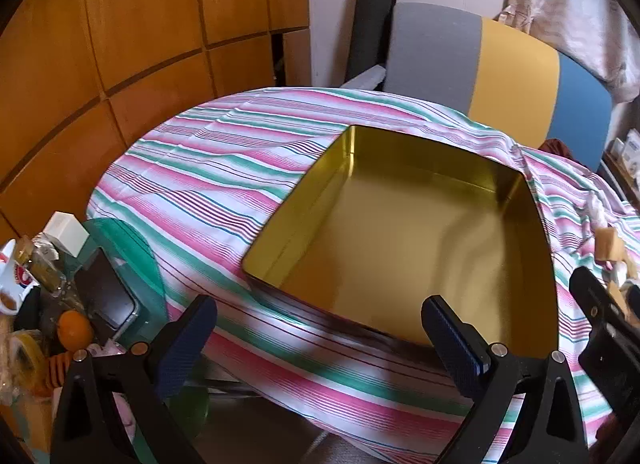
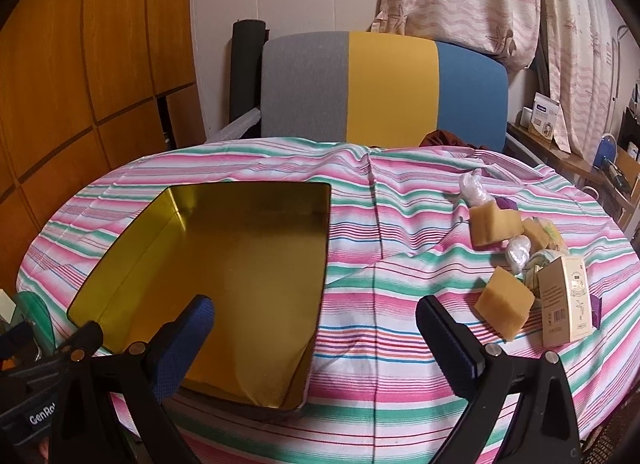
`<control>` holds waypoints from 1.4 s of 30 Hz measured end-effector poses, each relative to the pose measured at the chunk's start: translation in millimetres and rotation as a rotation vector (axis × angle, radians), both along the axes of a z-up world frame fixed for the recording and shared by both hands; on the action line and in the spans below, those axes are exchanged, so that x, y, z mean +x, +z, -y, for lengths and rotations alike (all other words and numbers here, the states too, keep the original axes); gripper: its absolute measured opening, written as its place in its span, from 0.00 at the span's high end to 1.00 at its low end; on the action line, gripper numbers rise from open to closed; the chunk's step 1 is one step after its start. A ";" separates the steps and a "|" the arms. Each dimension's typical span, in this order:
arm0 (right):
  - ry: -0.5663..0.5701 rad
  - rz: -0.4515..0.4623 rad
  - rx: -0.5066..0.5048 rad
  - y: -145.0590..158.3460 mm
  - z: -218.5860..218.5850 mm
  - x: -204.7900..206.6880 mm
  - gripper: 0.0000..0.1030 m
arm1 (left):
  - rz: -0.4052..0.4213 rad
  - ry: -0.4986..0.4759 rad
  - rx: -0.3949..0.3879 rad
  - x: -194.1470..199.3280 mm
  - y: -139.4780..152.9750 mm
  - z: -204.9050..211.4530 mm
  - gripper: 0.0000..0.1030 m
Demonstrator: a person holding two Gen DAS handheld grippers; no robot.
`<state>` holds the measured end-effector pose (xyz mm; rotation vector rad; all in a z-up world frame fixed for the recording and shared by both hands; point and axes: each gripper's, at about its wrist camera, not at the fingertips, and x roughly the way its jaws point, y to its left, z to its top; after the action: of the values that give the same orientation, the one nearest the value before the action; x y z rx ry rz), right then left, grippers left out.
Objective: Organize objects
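Little of the organizing looked done. The gold tin (image 2: 224,284) sat open and bare on the striped tablecloth (image 2: 400,364), nothing lying inside it in either view. The things to be sorted were all in a loose heap on the cloth, well apart from the tin on its right: a sponge block (image 2: 505,304) nearest the camera, a second sponge (image 2: 494,226) farther back, a small carton (image 2: 566,300) standing beside the near block, and two clear plastic bundles (image 2: 474,186) among them. The left gripper (image 1: 320,344) hovered at the tin's near rim with its jaws spread wide and nothing between them. The right gripper (image 2: 316,340) hung over the cloth between tin and heap, likewise spread and holding nothing. By my judgement every piece was yet to go in.
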<state>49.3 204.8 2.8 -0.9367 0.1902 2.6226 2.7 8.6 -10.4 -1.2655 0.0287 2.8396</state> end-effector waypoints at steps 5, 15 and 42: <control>-0.027 -0.023 -0.011 0.6 -14.1 6.8 0.00 | -0.027 -0.055 0.016 6.5 -1.5 -10.1 0.00; -0.059 -0.179 -0.072 5.7 -60.1 40.1 0.00 | 0.007 -0.220 0.056 26.8 -8.9 -43.3 0.00; -0.170 0.002 -0.116 -69.4 -180.5 51.2 0.01 | 0.036 -0.547 0.154 86.2 -10.8 -109.6 0.00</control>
<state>100.4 385.3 -66.6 -0.9177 0.4065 2.4759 88.9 118.1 -21.2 -1.0737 0.1298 2.3055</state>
